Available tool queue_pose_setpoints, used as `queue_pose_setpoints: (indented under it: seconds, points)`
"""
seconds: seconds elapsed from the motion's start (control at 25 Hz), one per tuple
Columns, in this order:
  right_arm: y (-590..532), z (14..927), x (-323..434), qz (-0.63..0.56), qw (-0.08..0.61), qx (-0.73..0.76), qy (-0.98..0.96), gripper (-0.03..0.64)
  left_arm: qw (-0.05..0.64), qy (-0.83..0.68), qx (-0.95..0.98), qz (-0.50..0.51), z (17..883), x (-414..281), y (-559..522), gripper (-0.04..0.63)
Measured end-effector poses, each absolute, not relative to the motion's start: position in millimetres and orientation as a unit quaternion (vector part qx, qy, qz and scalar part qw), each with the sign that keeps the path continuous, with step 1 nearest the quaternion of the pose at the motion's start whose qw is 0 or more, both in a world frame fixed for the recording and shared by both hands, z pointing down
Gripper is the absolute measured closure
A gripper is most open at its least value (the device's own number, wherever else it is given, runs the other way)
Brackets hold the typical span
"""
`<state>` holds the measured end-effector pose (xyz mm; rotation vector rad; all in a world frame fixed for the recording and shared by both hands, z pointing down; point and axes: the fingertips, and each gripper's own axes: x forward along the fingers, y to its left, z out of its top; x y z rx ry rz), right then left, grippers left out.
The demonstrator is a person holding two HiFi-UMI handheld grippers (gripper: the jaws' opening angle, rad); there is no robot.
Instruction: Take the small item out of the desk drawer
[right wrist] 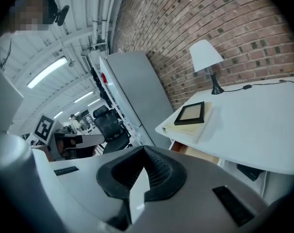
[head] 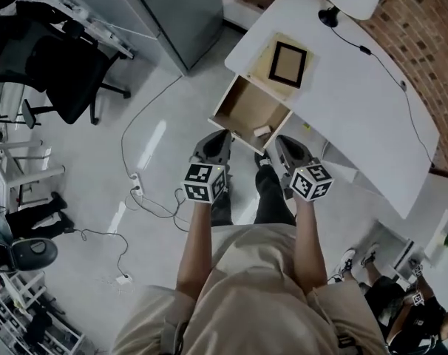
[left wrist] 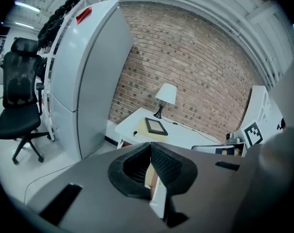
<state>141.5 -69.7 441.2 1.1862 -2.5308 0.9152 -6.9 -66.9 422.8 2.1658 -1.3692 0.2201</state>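
Closest in are the person's forearms (head: 197,244), each ending in a marker cube. The left gripper (head: 218,137) and right gripper (head: 282,142) are held side by side, pointing at the open drawer (head: 242,103) of the white table (head: 357,102). Each gripper's own view shows its jaws pressed together at the tips with nothing between them, so the left gripper (left wrist: 151,145) and right gripper (right wrist: 144,150) are both empty. The small item (head: 262,131), pale and low, lies on the drawer floor just ahead of the grippers. It sits between their tips, nearer the right one, in the drawer's near corner. A picture frame (head: 288,63) sits further ahead on the table.

The step in hand looks like the reach in. The right gripper is probably the better choice. Its jaws should spread before it passes the drawer wall, and it should come down from above rather than slide along the floor. It should close only once both pads flank the item. The left gripper could steady the drawer's front edge.
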Motion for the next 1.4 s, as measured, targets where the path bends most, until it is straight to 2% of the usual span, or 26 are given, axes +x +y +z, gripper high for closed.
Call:
queue_pose_setpoints:
  seconds: [0.6, 1.04, 1.4]
  points:
    - [-102.5, 522.4, 91.2, 0.280, 0.227, 0.273, -0.892, 0.591, 0.335, -0.535, 0.768, 0.108, 511.0, -11.5, -73.2, 0.578]
    - [-103.5, 600.1, 91.5, 0.214, 0.324, 0.166, -0.907, 0.591, 0.370, -0.594, 0.708, 0.101, 566.3, -8.9, -62.2, 0.578]
    - [-108.3, 642.2, 89.2, 0.171, 0.391, 0.102, -0.898, 0.591, 0.380, -0.630, 0.671, 0.093, 579.7, -9.0, -53.4, 0.578]
